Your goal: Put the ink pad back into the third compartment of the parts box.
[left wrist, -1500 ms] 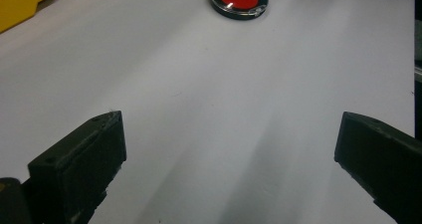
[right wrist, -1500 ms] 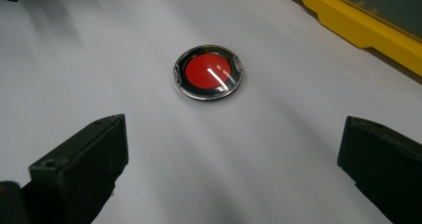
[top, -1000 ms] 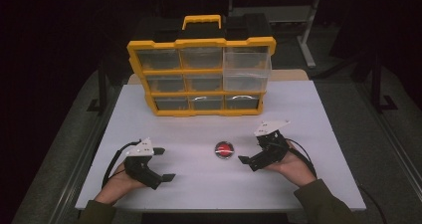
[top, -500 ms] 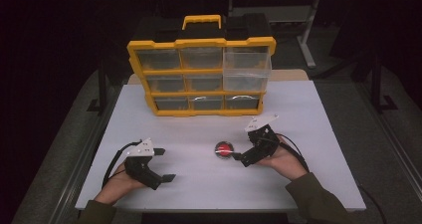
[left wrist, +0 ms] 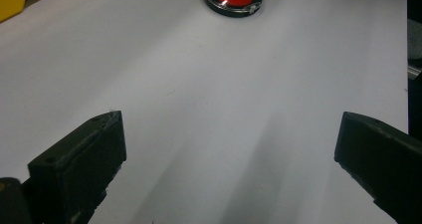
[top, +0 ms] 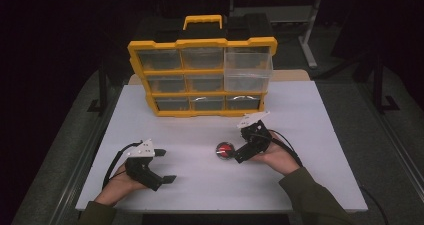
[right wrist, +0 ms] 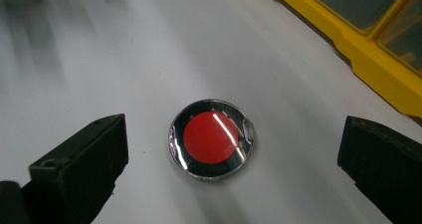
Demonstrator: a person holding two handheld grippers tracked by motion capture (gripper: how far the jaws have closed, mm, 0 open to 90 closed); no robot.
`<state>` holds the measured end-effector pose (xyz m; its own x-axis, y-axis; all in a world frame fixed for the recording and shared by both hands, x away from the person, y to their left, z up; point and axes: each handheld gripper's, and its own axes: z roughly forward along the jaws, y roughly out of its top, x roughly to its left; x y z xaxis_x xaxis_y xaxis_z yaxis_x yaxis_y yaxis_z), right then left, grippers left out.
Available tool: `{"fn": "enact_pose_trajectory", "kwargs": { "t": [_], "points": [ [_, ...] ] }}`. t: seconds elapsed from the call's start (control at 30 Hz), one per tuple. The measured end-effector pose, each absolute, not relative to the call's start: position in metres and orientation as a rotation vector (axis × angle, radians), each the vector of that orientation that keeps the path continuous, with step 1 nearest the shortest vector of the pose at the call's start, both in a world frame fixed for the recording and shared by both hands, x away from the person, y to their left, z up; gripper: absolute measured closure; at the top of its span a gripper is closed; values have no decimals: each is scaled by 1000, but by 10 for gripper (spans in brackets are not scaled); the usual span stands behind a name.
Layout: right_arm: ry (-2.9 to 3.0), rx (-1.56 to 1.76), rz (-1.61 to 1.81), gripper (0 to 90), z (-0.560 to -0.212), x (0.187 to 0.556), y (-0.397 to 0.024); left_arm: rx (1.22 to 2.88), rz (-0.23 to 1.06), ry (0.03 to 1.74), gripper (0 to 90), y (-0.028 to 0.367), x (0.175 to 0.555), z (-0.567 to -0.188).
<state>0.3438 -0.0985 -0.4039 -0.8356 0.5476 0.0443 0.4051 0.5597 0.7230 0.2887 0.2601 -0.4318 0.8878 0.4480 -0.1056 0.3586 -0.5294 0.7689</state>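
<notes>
- Dark room all round, with a white table [top: 310,125] lit in the middle of it and a grey floor on either side.
- One small round case [top: 225,149] with a red centre and a shiny dark rim lies flat on the table, in front of the organizer and well apart from it.
- One yellow organizer [top: 202,77] stands upright at the far side of the table, with nine clear drawers in three rows and a yellow handle on top.
- Two grippers: the right gripper [top: 237,153] sits just beside the case, jaws wide apart with the case ahead between them; nothing blocks the way.
- The left gripper [top: 165,165] rests near the front edge, jaws apart on nothing, well apart from the case.
</notes>
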Motion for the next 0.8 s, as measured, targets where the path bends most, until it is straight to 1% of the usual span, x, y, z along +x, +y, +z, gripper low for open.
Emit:
{"fn": "enact_pose_trajectory", "kwargs": {
  "t": [0.8],
  "points": [
    [2623,756,1173,0,-397,361,-73,2167,115,578,0,261,288,-431]
  ]
}}
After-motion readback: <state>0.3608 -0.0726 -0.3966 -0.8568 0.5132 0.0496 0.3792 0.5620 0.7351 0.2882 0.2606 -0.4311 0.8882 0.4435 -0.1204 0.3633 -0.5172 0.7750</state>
